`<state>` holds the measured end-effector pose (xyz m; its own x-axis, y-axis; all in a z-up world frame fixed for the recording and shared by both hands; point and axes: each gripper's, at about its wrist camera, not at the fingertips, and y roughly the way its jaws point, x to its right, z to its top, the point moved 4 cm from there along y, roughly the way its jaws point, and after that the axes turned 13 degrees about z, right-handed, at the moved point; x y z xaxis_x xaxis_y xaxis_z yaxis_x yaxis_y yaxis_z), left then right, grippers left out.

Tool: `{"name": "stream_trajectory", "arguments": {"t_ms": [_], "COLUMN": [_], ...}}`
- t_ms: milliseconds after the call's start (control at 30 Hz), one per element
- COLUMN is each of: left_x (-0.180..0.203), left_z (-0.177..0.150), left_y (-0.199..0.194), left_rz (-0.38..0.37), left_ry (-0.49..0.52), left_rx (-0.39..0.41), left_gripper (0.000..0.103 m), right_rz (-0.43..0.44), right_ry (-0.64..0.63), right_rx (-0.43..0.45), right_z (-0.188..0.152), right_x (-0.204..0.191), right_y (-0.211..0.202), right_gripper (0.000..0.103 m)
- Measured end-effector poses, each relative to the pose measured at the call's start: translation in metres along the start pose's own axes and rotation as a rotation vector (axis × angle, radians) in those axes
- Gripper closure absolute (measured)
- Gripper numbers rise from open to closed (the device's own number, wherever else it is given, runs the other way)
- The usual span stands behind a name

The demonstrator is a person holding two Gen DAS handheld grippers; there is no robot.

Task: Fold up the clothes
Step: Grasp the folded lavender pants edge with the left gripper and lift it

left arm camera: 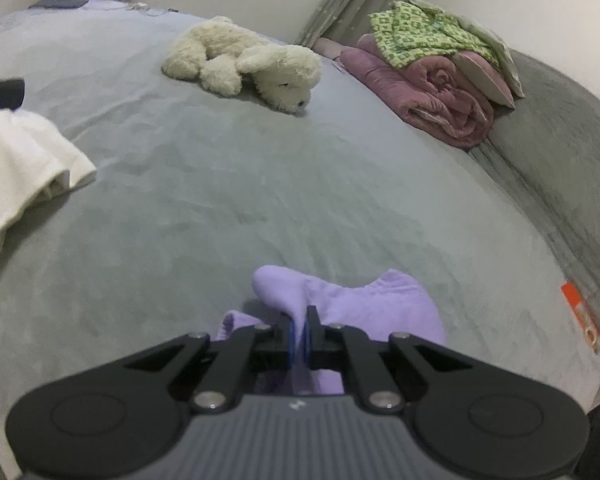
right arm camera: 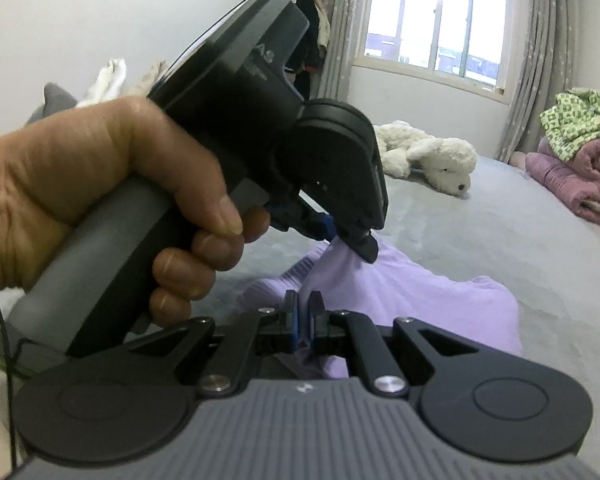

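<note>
Open: bare grey bed (left arm camera: 228,184) ahead of both grippers.
Left edge: white cloth (left arm camera: 24,168).
Far: plush dog (left arm camera: 244,62).
Right: quilt pile (left arm camera: 440,92).

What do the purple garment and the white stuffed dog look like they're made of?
Purple garment: soft matte knit, probably cotton jersey or fleece; it drapes and wrinkles in smooth folds. White stuffed dog: shaggy plush, likely synthetic; its surface is tufted and fuzzy.

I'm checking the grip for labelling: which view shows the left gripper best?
The right wrist view: it shows the left gripper from the side, shut on the purple garment, with the hand holding it. The left wrist view shows only its own fingers pinching cloth.
</note>
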<state>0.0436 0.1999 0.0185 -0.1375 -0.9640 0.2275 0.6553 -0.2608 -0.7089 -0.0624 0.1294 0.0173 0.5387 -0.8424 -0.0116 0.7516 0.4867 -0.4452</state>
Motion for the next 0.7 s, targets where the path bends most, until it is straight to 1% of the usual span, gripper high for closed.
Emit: {"name": "stream_trajectory", "arguments": {"t_ms": [133, 333, 467, 533, 567, 667, 700], "left_x": [-0.002, -0.002, -0.003, -0.005, -0.006, -0.006, -0.006], "left_z": [-0.001, -0.001, 0.001, 0.0, -0.001, -0.003, -0.002], "left_y": [-0.001, 0.0, -0.007, -0.006, -0.005, -0.001, -0.002], "left_rz": [0.032, 0.04, 0.036, 0.046, 0.052, 0.071, 0.075], "left_ry": [0.043, 0.064, 0.061, 0.061, 0.063, 0.072, 0.07], "left_rx": [0.004, 0.007, 0.033, 0.032, 0.027, 0.011, 0.012], "left_gripper": [0.098, 0.098, 0.098, 0.098, 0.098, 0.094, 0.093], "right_rz": [0.023, 0.031, 0.039, 0.046, 0.046, 0.049, 0.057], "right_ry": [0.025, 0.043, 0.057, 0.059, 0.051, 0.041, 0.05], "right_rx": [0.006, -0.014, 0.013, 0.021, 0.01, -0.03, -0.031], "right_z": [0.003, 0.003, 0.004, 0.006, 0.005, 0.001, 0.0], "right_x": [0.0, 0.004, 0.007, 0.007, 0.006, 0.003, 0.003], "right_y": [0.0, 0.012, 0.01, 0.011, 0.013, 0.019, 0.019], "right_gripper": [0.097, 0.096, 0.096, 0.096, 0.096, 0.092, 0.088]}}
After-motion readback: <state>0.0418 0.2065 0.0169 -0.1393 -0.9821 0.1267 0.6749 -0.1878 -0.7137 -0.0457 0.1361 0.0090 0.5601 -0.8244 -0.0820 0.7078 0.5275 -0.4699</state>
